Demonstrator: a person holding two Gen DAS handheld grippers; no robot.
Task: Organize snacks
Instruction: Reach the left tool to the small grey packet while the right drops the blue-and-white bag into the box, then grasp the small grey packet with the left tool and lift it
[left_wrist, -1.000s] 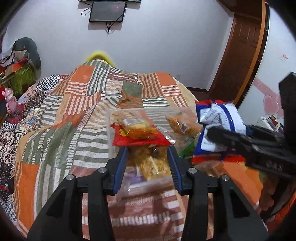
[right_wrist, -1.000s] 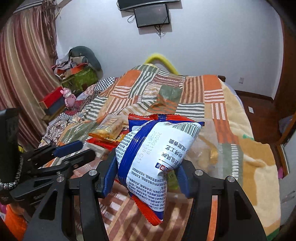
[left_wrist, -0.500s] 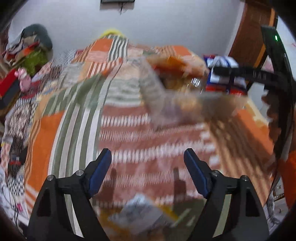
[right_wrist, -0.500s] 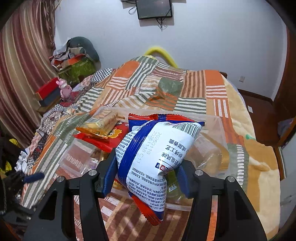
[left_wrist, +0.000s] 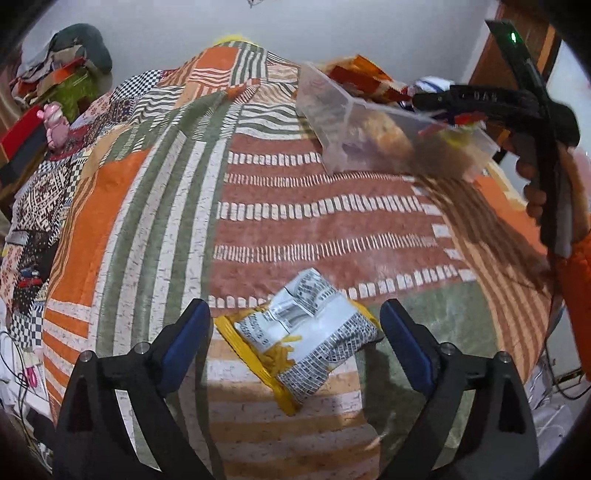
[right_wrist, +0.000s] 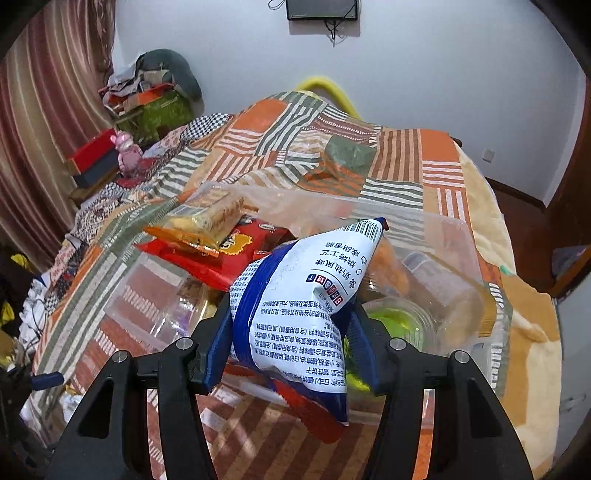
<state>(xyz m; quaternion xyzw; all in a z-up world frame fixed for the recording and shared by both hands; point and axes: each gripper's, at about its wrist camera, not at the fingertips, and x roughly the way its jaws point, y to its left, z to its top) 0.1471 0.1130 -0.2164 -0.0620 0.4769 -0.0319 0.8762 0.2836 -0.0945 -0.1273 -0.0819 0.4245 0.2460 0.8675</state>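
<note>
Bed covered by patchwork quilt (right_wrist: 388, 155) in orange, green and white stripes. Pink plush toy (right_wrist: 127, 151) beside red flat box (right_wrist: 92, 153) at left. Dark wall-mounted screen (right_wrist: 321, 9) on white wall. Striped curtain (right_wrist: 44, 122) far left.

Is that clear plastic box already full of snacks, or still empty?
Partly filled. The clear plastic box holds a red packet, a yellow packet and other snacks.

Bed quilt (left_wrist: 303, 221) under the left claw (left_wrist: 295, 343): woven patchwork cloth, matt, showing a slightly rough texture. Snack packet (left_wrist: 306, 339) between its blue plastic pads: crinkled glossy film. Blue-white bag (right_wrist: 299, 306) in the right claw (right_wrist: 291, 332): shiny printed film. Bin (right_wrist: 424, 258) ahead: clear smooth plastic.
</note>
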